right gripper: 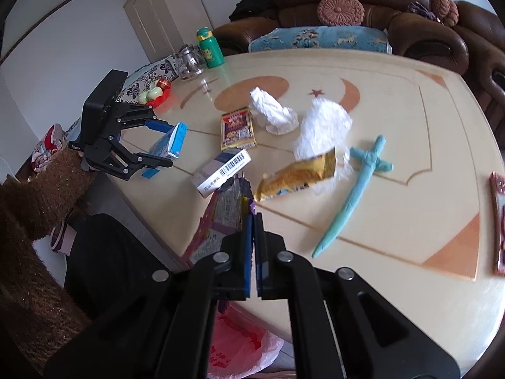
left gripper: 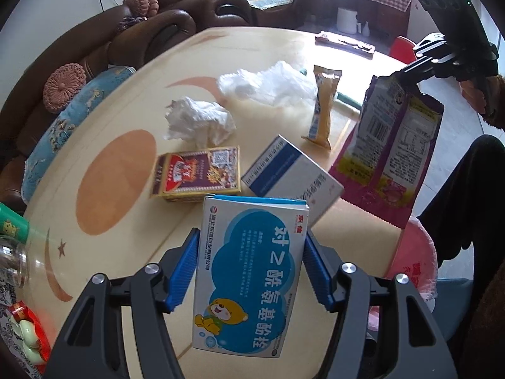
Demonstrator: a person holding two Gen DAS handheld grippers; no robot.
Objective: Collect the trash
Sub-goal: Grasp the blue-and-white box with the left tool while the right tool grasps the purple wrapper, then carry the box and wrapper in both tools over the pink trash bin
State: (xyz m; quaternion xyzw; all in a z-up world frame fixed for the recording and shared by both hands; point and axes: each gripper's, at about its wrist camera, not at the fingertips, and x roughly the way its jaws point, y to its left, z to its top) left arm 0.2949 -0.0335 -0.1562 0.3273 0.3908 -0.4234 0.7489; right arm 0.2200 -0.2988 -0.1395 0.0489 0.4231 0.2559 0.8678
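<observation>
A white and blue cardboard medicine box printed with a cartoon bear [left gripper: 249,278] is clamped between the blue ribbed pads of the left tool [left gripper: 251,271] and is held clear above the cream, glossy worktop with orange moon and star inlays [left gripper: 120,170]. A purple and pink foil snack bag with a barcode panel [left gripper: 391,145] is pinched at its top edge by the fully closed right tool [right gripper: 253,230] and hangs off the near edge of the worktop, over a pink plastic bag lining a bin [right gripper: 240,347] on the floor below. Remaining on the worktop are listed: a red and gold patterned carton [left gripper: 197,173], lying flat; a white carton with a blue stripe [left gripper: 290,177], just beside it; a crumpled white paper tissue [left gripper: 199,120], behind the red carton; a crumpled clear plastic film [left gripper: 268,85], farther back; a yellow foil snack wrapper [left gripper: 323,107], propped beside the film; a light blue plush toy sword [right gripper: 353,189], lying apart to the side in the right wrist view. At the far corner a green children's bottle [right gripper: 210,49] and a glass jar [right gripper: 189,61] are placed side by side. A brown leather sofa with a blue patterned cushion [right gripper: 318,39] is seen behind the worktop. A brown fuzzy sleeve [right gripper: 47,183] is visible behind the left tool.
</observation>
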